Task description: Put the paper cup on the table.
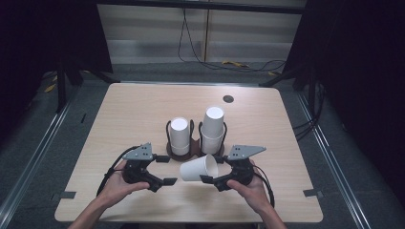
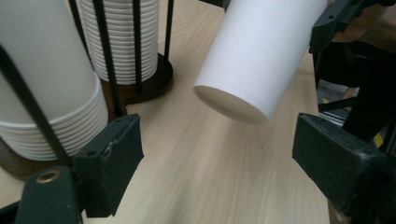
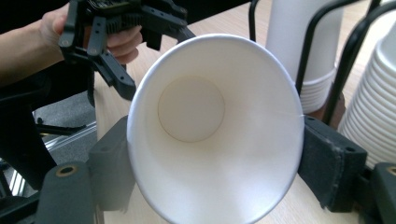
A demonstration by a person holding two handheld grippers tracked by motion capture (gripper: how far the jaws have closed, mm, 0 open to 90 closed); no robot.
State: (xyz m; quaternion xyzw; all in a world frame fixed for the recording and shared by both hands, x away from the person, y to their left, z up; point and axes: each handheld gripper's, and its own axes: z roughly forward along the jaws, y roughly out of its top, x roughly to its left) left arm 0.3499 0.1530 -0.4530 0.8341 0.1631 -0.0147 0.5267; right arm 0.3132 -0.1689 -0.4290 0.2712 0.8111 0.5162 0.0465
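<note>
A white paper cup [image 1: 198,168] lies on its side in the air just above the table, its rim pinched in my right gripper [image 1: 211,168]. In the right gripper view the cup's open mouth [image 3: 210,126] faces the camera between the two pads [image 3: 329,163]. The cup's base [image 2: 257,60] points toward my left gripper [image 2: 217,158], which stands open with bare tabletop between its jaws. My left gripper [image 1: 166,170] sits a short way to the left of the cup and does not touch it.
A dark wire cup holder [image 1: 191,148] stands just behind both grippers. It holds a shorter stack of upside-down cups [image 1: 179,136] on the left and a taller stack [image 1: 213,126] on the right. A round grommet [image 1: 228,98] sits far back on the table.
</note>
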